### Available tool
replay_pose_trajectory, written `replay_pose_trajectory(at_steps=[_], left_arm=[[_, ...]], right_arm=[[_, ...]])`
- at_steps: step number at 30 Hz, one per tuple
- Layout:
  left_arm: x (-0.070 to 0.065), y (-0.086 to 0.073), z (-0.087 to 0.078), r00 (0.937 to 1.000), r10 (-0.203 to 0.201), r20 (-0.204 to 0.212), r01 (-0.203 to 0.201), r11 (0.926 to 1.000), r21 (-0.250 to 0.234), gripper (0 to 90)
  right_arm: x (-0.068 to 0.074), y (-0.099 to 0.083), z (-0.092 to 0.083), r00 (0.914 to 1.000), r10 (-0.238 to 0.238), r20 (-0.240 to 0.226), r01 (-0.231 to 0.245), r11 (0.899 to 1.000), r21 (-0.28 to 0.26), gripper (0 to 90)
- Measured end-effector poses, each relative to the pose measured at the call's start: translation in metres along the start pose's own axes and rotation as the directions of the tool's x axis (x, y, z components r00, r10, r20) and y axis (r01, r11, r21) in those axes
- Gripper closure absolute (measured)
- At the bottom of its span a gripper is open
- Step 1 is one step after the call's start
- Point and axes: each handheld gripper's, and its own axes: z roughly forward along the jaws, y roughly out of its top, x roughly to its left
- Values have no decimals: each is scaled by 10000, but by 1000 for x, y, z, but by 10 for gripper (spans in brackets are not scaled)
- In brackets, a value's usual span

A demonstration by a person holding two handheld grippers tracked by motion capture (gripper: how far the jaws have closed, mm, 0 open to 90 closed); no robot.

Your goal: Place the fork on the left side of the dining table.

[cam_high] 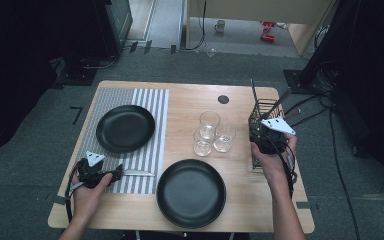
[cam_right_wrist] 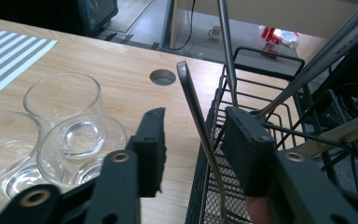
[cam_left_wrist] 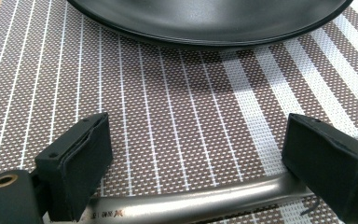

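Observation:
My left gripper (cam_high: 116, 173) rests low on the striped placemat (cam_high: 152, 100), its jaws open wide. A steel knife (cam_high: 139, 173) lies across the mat; in the left gripper view its handle (cam_left_wrist: 191, 200) runs along the mat between my left gripper's (cam_left_wrist: 198, 123) pads, which do not press on it. My right gripper (cam_high: 266, 142) is at the near edge of the black wire cutlery basket (cam_high: 260, 111). In the right gripper view a thin steel utensil handle (cam_right_wrist: 191, 98) stands between the jaws of my right gripper (cam_right_wrist: 196, 116), with gaps on both sides.
One black plate (cam_high: 125, 128) sits on the placemat and another (cam_high: 191, 192) at the table's front. Three clear glasses (cam_high: 210, 134) stand mid-table, left of the basket. More utensils (cam_right_wrist: 307, 65) lean in the basket. A cable hole (cam_high: 223, 99) marks the tabletop.

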Motion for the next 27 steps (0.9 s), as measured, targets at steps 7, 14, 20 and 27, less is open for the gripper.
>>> replay_pose_trajectory(at_steps=[7,14,20,27], left_arm=[[0,0,0,10000,1,-2,-1,10000,0,85],[0,0,0,10000,3,0,-3,10000,-1,85],[0,0,0,10000,0,-1,0,10000,-2,85],[0,0,0,10000,4,-1,-4,10000,0,85]], right_arm=[[-4,-3,-1,9998,-46,203,48,9999,-113,753],[-1,-5,-1,9977,-617,283,623,9979,-200,833],[-7,-4,-8,9935,-417,1063,477,9974,-548,876],[-17,-3,-18,9953,4,970,82,9961,-879,887]])
